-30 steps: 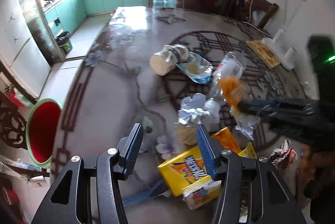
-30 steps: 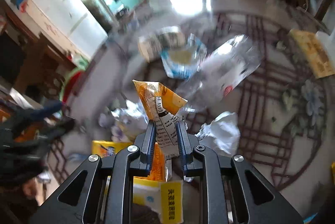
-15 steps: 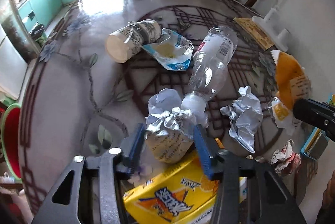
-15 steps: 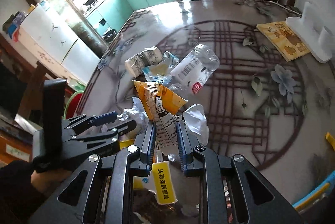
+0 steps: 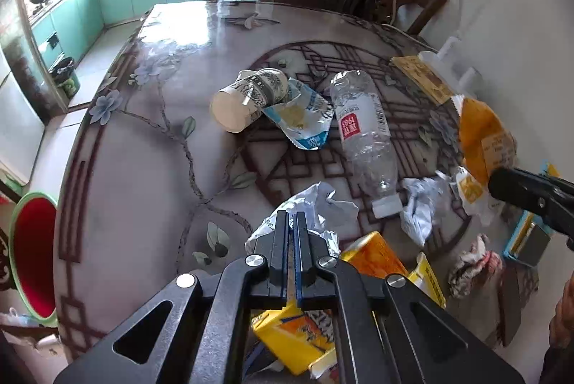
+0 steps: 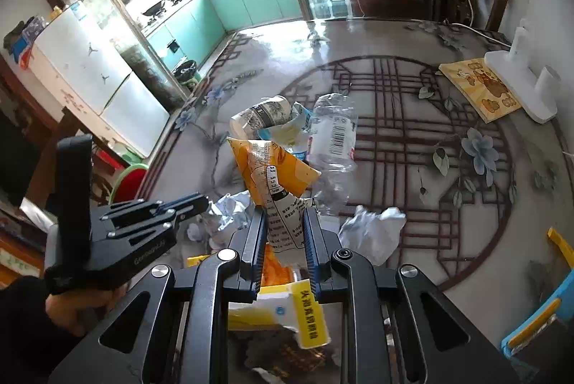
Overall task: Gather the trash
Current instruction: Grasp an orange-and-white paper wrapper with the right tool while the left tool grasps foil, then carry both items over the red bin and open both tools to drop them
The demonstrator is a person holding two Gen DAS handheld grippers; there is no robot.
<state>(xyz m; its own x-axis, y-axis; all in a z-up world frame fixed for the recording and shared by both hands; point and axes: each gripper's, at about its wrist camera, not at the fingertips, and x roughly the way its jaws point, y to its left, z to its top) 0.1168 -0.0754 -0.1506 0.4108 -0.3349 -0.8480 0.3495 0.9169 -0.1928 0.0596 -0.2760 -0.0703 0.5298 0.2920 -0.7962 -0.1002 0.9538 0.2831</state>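
Most of the trash is uncollected: on the table [image 5: 118, 169] I see a paper cup [image 5: 247, 99], a blue-and-white wrapper [image 5: 305, 120], a clear plastic bottle [image 5: 366, 136], a crumpled white wrapper [image 5: 418, 204] and a yellow carton [image 5: 294, 337], while the red bin [image 5: 32, 258] sits off the table's left edge. My left gripper [image 5: 291, 222] has its jaws pressed together at the crumpled foil wrapper [image 5: 315, 212], apparently pinching its near edge, though I can't see the contact. My right gripper [image 6: 283, 230] is clamped on an orange snack packet [image 6: 272, 176], held up clear of the table.

- Cup [image 5: 247, 102] lies far on the table [image 5: 143, 169], pouch [image 5: 301, 120] right of it, touching.
- Bottle [image 5: 366, 136] right of the pouch.
- Bin [image 5: 30, 255] left, off the table.
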